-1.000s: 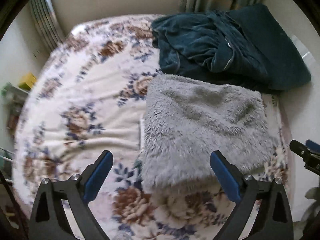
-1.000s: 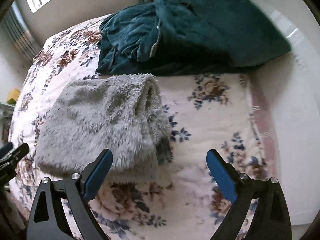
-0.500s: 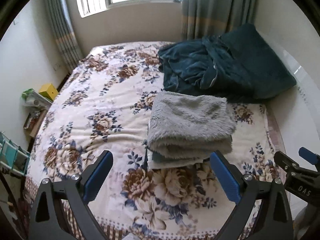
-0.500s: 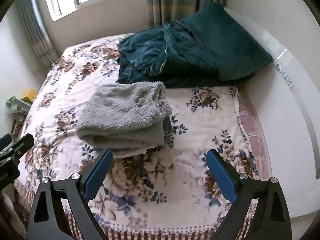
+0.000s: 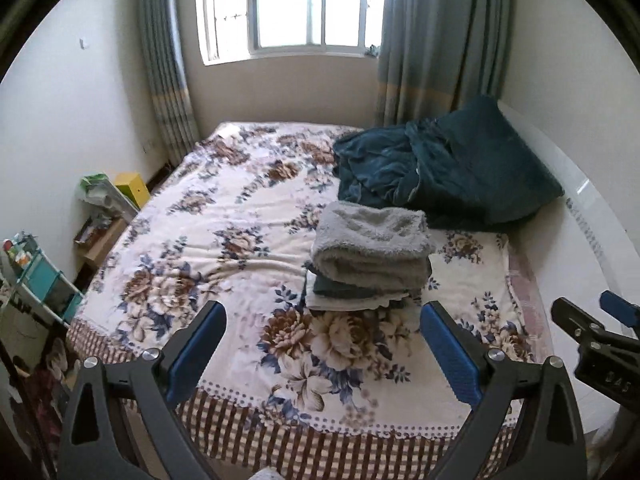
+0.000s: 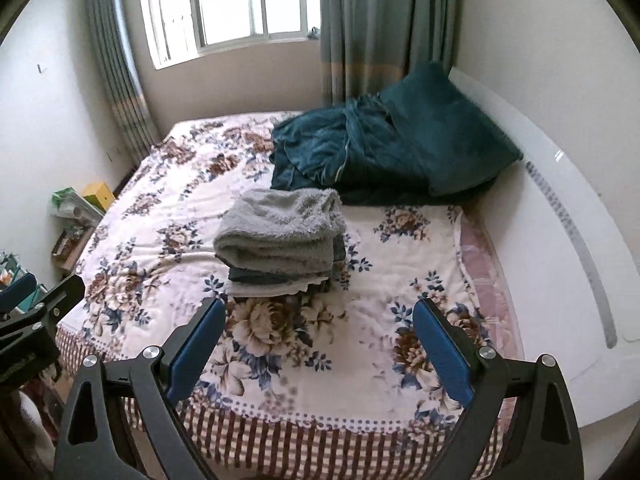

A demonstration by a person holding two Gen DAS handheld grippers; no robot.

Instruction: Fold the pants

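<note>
Fuzzy grey pants (image 5: pixel 370 246) folded into a thick rectangle on the floral bedspread (image 5: pixel 224 248).
Left gripper (image 5: pixel 322 350) and right gripper (image 6: pixel 318 346) both hang spread wide, empty.

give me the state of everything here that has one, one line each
fluffy grey pants: folded, resting on top of a small stack of folded clothes on the bed
dark teal blanket: crumpled, unfolded, beside the teal pillow
grey-green curtains: drawn apart, window uncovered
left hand-held gripper: open, empty, apart from the stack
right hand-held gripper: open, empty, apart from the stack
</note>
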